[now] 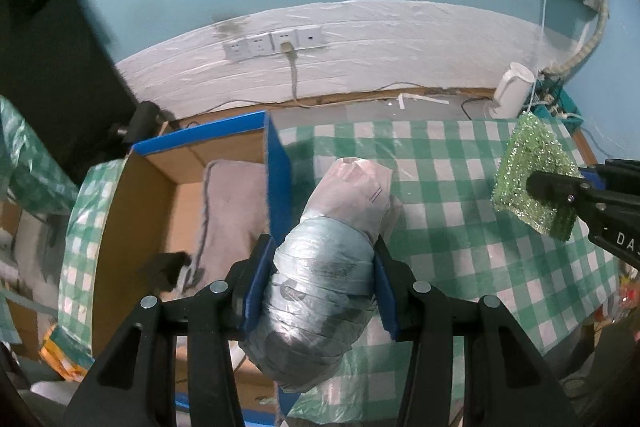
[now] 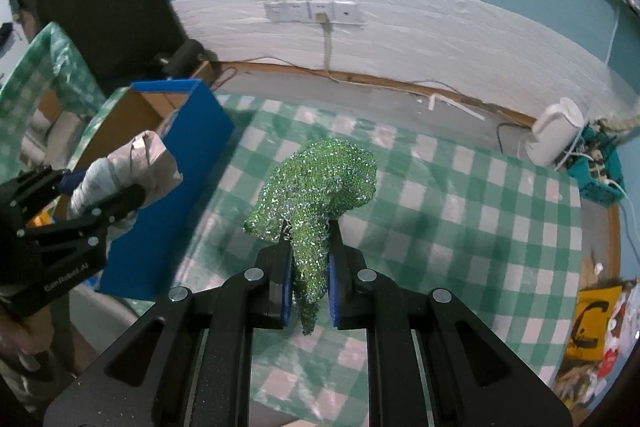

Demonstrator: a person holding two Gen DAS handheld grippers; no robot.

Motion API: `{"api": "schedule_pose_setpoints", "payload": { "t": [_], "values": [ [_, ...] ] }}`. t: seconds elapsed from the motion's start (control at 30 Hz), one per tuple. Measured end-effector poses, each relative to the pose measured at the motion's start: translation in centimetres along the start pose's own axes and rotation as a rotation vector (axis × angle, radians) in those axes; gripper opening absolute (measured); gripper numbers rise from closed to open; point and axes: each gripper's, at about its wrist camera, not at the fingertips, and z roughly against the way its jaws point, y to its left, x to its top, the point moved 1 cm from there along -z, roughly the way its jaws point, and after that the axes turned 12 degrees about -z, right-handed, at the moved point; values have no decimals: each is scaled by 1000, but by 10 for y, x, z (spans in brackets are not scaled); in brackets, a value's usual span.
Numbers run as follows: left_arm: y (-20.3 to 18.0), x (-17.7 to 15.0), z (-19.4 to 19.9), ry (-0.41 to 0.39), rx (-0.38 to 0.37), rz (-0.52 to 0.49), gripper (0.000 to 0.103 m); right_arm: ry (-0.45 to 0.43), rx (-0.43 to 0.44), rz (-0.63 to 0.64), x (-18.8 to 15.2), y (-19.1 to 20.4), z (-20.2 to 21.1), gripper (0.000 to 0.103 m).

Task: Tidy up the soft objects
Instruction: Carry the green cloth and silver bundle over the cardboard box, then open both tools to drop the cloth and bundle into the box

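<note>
My left gripper (image 1: 324, 259) is shut on a soft bundle wrapped in pale plastic bags (image 1: 320, 275), held above the table next to the right wall of the blue cardboard box (image 1: 276, 163). The bundle also shows in the right wrist view (image 2: 124, 171), over the box's edge (image 2: 168, 87). A pinkish cloth (image 1: 236, 203) lies inside the box. My right gripper (image 2: 310, 259) is shut on a sparkly green mesh scrubber cloth (image 2: 320, 187), held above the checked tablecloth; it shows at the right of the left wrist view (image 1: 536, 183).
The table has a green-and-white checked cloth (image 1: 460, 227). A white kettle (image 2: 556, 135) and a teal basket with cables (image 2: 600, 167) stand at the far right. A wall socket strip (image 1: 276, 43) is behind. A dark cabinet (image 1: 52, 67) stands at the left. Coloured packets (image 2: 592, 323) lie at the right edge.
</note>
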Motion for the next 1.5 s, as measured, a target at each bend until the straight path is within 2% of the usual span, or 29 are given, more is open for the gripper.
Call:
{"api": "schedule_pose_setpoints", "payload": {
  "t": [0.3,0.67,1.5],
  "values": [
    [31,-22,6,5,17,64,48,1,47,59,0,46,-2,12],
    [71,-45,7,22,75,141,48,31,112,138,0,109,-20,12],
    [144,-96,-25,135,120,312,48,141,178,265,-6,213,-77,12]
  ]
}}
